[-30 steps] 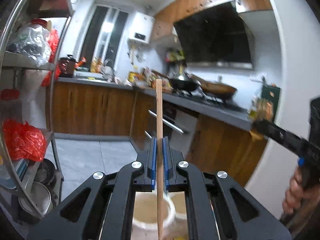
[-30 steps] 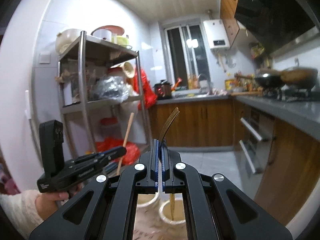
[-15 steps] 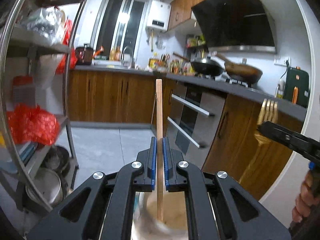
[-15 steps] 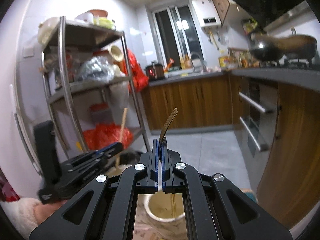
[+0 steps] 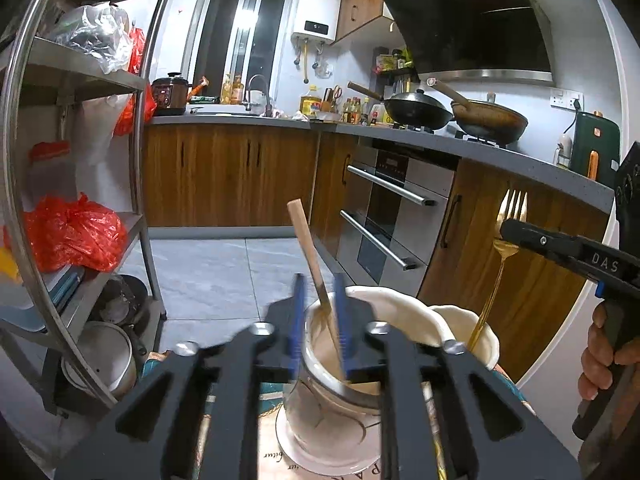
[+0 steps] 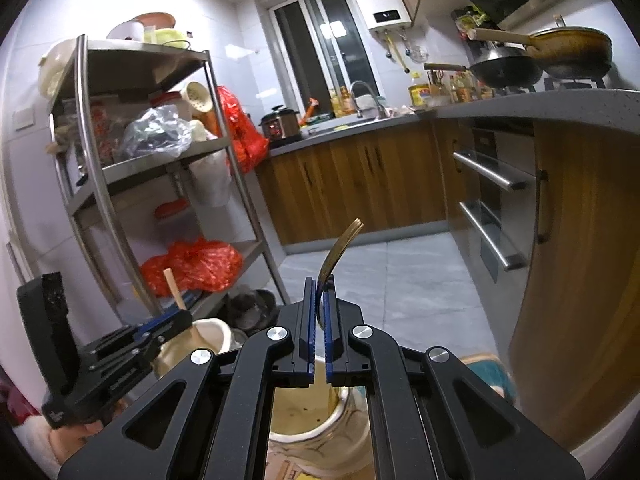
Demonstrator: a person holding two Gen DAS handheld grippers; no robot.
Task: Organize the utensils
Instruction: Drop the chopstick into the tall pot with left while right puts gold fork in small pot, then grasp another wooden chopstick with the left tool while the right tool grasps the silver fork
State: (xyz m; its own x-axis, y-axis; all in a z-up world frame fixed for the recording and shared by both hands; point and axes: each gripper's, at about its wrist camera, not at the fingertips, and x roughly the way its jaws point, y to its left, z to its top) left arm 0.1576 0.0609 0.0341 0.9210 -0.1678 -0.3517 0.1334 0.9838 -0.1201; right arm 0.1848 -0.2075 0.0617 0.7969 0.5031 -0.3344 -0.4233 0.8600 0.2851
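Note:
My left gripper is open, its blue pads apart over a cream ceramic jar. A wooden chopstick stands loose between the pads, leaning left with its lower end inside that jar. My right gripper is shut on a gold fork, tines up. In the left wrist view the fork hangs with its handle end in a second cream jar to the right. The left gripper and chopstick also show in the right wrist view.
A steel shelf rack with red bags and pots stands at the left. Wooden cabinets and an oven run along the right, woks on the counter. The jars stand on a printed mat.
My left gripper has opened and let go of the chopstick, which now leans in the jar. Both grippers have lowered toward the jars; the fork's handle now reaches into the right jar.

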